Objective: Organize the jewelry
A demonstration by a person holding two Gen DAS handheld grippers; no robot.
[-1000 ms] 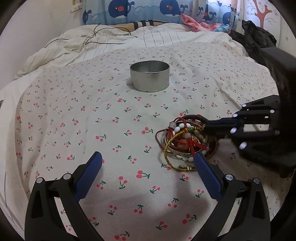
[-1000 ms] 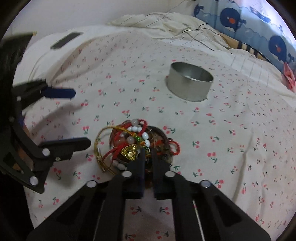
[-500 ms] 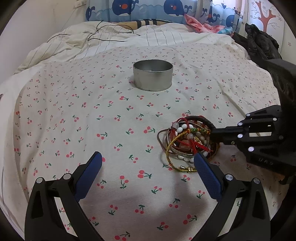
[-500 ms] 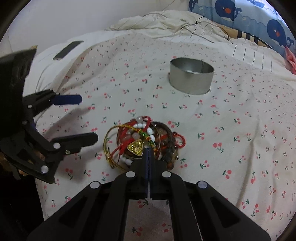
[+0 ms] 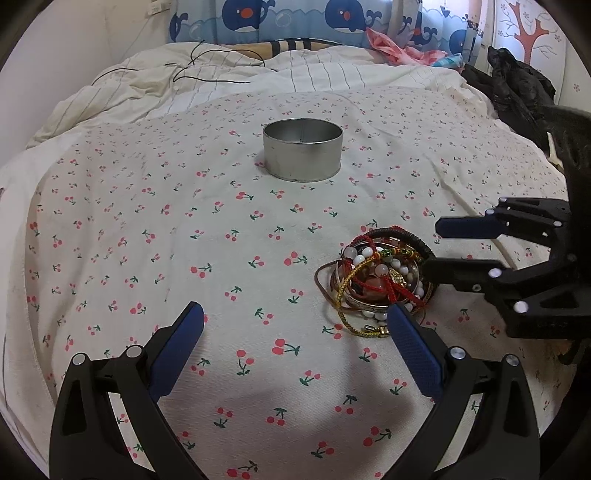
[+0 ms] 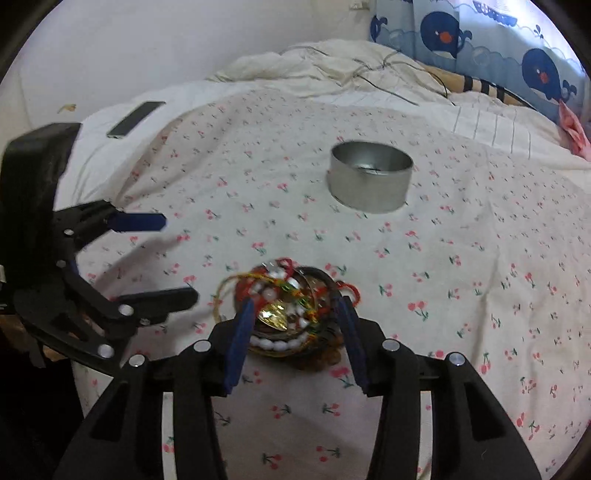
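Jewelry pile (image 5: pixel 380 282) lies unsorted on bed; tin (image 5: pixel 302 149) empty. Right gripper (image 6: pixel 299 332) just opening astride it; left gripper (image 5: pixel 295 332) spread.

**A bedroom in soft daylight**

We're looking across a bed (image 5: pixel 122 236) that fills nearly the whole view, spread with a cream sheet printed with small red cherries. Beyond it we see a rumpled striped duvet (image 5: pixel 229 81), a thin black cable (image 5: pixel 207 70) trailing over its folds. Along the head of the bed runs a blue curtain with cartoon whales (image 5: pixel 295 18), and pale light glows through it at the right. A pink cloth (image 5: pixel 399 50) lies bunched below it. At far right, dark clothing (image 5: pixel 517 88) is heaped before a white panel with a red tree. A plain white wall (image 6: pixel 147 55) stands on the other side, and a dark phone (image 6: pixel 136 119) lies at the bed's edge.
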